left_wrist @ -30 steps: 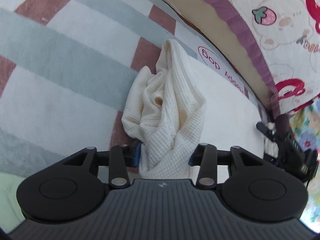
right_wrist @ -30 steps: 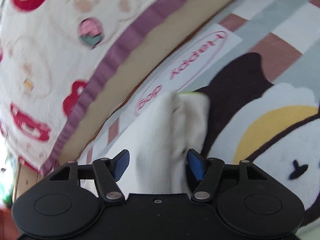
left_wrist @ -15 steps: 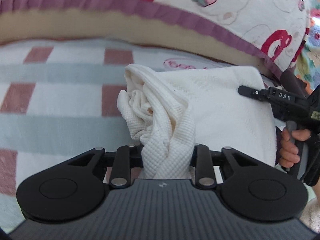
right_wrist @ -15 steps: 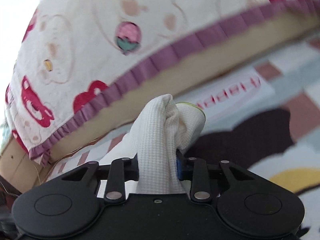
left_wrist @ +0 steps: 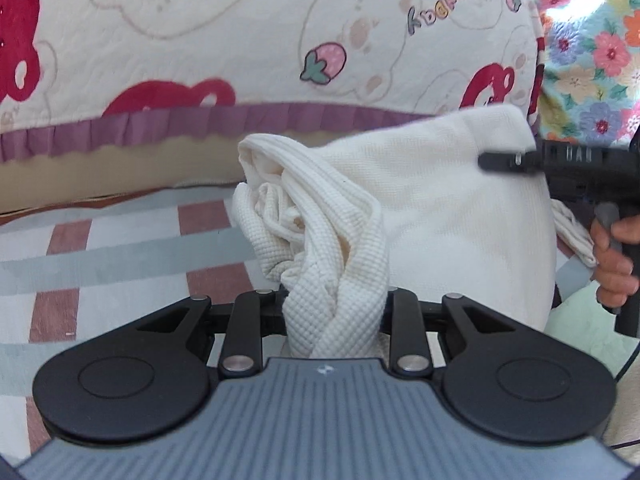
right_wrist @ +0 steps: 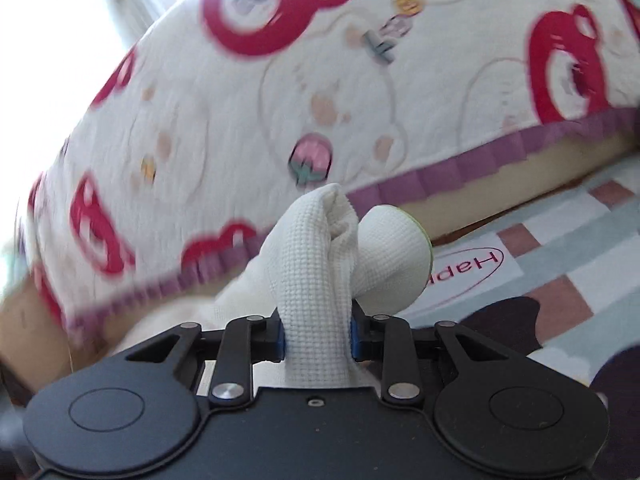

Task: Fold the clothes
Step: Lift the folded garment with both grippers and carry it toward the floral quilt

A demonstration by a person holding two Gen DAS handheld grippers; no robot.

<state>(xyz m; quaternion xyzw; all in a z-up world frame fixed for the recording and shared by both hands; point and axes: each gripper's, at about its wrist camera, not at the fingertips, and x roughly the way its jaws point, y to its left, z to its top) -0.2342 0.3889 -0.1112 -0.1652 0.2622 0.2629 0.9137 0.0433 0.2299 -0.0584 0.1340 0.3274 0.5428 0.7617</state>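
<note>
While both tongs, left and right, clamped bunched corners of the cream waffle-knit garment, it hung soft and light above the checked rug, best held along its edge.

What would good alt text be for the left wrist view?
The left gripper is shut on a bunched fold of a white waffle-knit garment, whose far side is stretched toward the right gripper, held in a hand at the right edge. Below lies a checked rug; behind is a cartoon-print bedspread with a purple frill.
</note>
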